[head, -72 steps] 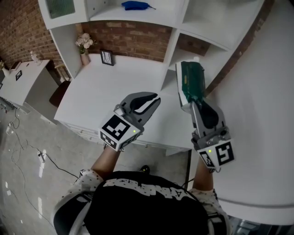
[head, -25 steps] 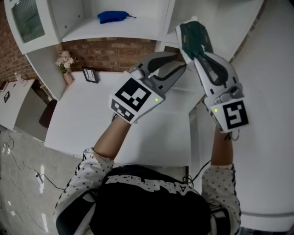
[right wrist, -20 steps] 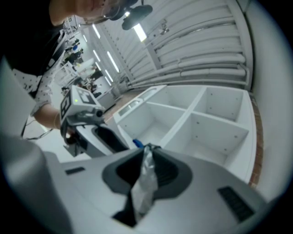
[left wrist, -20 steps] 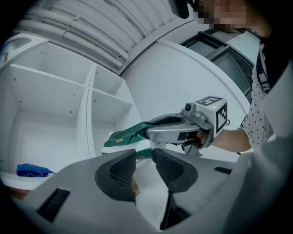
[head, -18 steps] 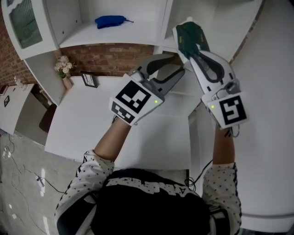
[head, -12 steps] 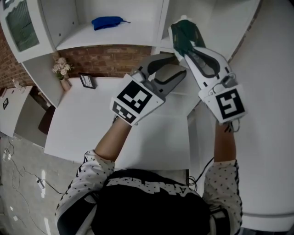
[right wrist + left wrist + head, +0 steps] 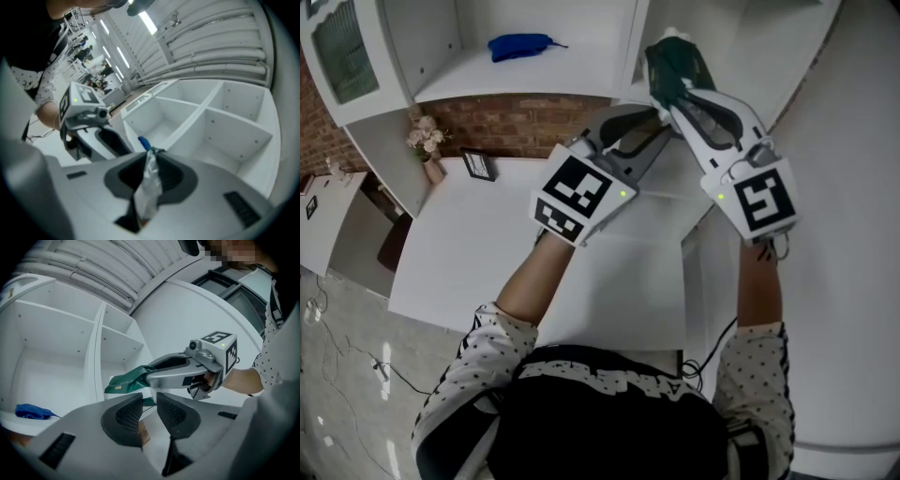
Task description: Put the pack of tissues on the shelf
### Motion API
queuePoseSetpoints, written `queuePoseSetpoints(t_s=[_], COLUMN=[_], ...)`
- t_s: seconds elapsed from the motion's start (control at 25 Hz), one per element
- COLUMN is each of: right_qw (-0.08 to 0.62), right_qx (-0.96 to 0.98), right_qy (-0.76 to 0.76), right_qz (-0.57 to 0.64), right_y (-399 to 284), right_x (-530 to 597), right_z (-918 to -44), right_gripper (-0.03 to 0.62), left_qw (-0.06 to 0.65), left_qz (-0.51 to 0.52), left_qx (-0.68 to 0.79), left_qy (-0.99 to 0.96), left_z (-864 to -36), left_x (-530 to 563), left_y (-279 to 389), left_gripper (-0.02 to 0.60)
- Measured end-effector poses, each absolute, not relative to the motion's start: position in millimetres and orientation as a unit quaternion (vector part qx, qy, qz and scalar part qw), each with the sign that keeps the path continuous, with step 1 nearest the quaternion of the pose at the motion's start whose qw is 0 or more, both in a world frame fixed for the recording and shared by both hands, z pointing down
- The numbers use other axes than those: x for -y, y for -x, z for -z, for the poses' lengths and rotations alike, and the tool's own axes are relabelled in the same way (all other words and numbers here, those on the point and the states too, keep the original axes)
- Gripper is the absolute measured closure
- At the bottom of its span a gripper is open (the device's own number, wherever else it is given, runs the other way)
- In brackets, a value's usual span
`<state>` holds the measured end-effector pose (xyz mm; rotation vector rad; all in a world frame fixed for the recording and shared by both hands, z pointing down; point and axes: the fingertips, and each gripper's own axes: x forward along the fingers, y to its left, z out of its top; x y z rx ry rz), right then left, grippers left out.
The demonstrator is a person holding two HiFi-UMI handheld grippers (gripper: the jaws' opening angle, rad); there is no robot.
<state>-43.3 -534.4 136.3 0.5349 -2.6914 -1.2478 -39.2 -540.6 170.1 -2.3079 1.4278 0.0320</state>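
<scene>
The pack of tissues (image 7: 673,61) is dark green with a silvery sealed end. My right gripper (image 7: 677,94) is shut on that end and holds it up in front of the white shelf (image 7: 727,42). In the right gripper view the pack's edge (image 7: 149,187) stands pinched between the pads, with open shelf compartments (image 7: 234,136) beyond. My left gripper (image 7: 656,124) floats just left of the pack. Its jaws have just been closing, a narrow gap remains and nothing is in it (image 7: 149,405). From the left gripper view the pack (image 7: 124,382) sticks out leftward toward the shelf.
A blue object (image 7: 520,44) lies on the shelf board to the left. Below are a white desk (image 7: 516,253), a small vase of flowers (image 7: 424,141) and a picture frame (image 7: 478,166) against a brick wall. A glass cabinet door (image 7: 337,47) hangs at far left.
Both grippers have risen from desk height to the shelf, carrying the pack with them. Over the last second they edged farther up, and the left jaws widened, then narrowed.
</scene>
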Motion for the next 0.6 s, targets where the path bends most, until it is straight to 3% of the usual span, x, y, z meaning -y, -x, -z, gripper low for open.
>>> queuePoseSetpoints(t_s=[0.4, 0.52, 0.6], right_qw=[0.032, 0.025, 0.008], right_qx=[0.915, 0.918, 0.923], right_qy=[-0.169, -0.168, -0.163], right_qz=[0.365, 0.359, 0.347], right_y=[47.5, 47.0, 44.7], right_x=[548.7, 552.7, 552.2], right_z=[-132.4, -132.6, -129.8], right_gripper=[0.5, 0.479, 0.432], left_qw=[0.206, 0.203, 0.202], left_qz=[-0.035, -0.04, -0.042], left_qx=[-0.547, -0.553, -0.558], left_qy=[0.811, 0.807, 0.804], left_z=[-167.5, -168.8, -168.6], left_x=[556.2, 560.8, 563.3], left_y=[48.0, 49.3, 50.4], left_gripper=[0.513, 0.517, 0.52])
